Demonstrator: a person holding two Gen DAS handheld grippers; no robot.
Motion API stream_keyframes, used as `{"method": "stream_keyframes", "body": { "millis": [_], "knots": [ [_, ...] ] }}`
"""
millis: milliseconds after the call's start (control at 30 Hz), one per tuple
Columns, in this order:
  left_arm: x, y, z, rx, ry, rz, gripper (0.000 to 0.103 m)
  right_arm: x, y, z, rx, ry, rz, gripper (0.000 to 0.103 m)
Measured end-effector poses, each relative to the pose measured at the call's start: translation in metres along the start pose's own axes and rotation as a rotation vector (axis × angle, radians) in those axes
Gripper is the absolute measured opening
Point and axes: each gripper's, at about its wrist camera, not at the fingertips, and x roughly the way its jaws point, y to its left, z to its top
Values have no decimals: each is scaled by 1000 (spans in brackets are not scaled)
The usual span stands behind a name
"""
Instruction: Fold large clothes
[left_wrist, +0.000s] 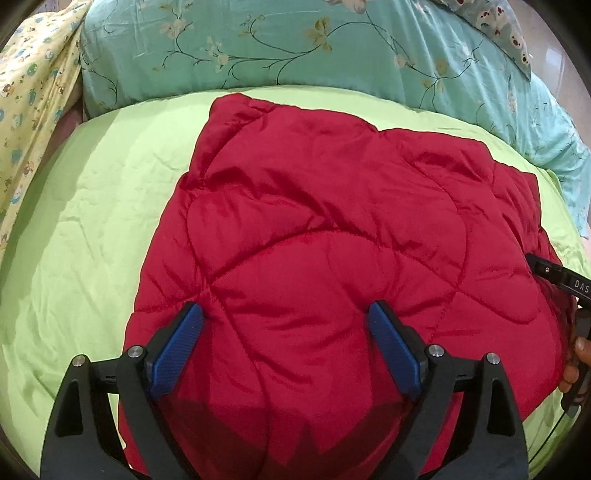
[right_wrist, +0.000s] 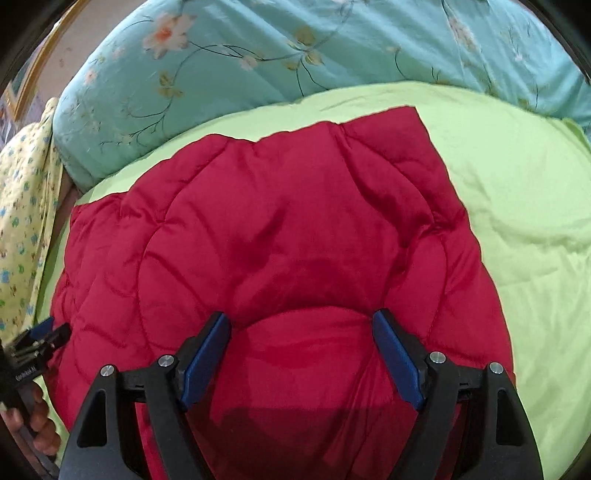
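A wide lime-green cotton bedsheet (left_wrist: 81, 229) covers the bed, and behind it, along the far side, lies a bulky teal quilt printed with pale flowers and trailing stems (left_wrist: 295, 40), with a yellow cloth patterned with small cartoon figures (left_wrist: 26, 92) bunched at the far left. In the middle of the sheet rests the task's thing, a puffy crimson quilted satin garment or padded cover (left_wrist: 325, 221), already doubled into a thick, roughly square pad whose stitched diamond seams bulge between the folds. It lies directly ahead of and below both tools, its near edge passing under them and its far edge running close to the teal quilt; in the right wrist view the far right corner is crisp and square, while the left side looks rounder and softer. The pad seems a little longer from near to far than across, though the lens bends everything, so I would not swear to it. The left gripper (left_wrist: 286, 314) hangs over the near left part of the pad with its blue ribbed pads spread wide and nothing between them; the right gripper (right_wrist: 303, 321) hangs over the near right part, likewise spread and empty. Neither plainly touches the fabric. Both stand about equally near the closest edge, so the next fold probably begins there, each tool taking its own near corner.
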Motion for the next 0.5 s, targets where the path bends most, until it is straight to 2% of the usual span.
{"method": "stream_keyframes", "body": {
  "millis": [267,400,500],
  "knots": [
    [1,-2,0,9,1,12,94,0,-4,4,-3,-1,9,81],
    [3,-3,2,13,6,16,94,-22,4,5,-5,-50,3,80],
    [4,-4,2,12,6,20,95,-35,13,8,-24,-88,37,80]
  ]
}}
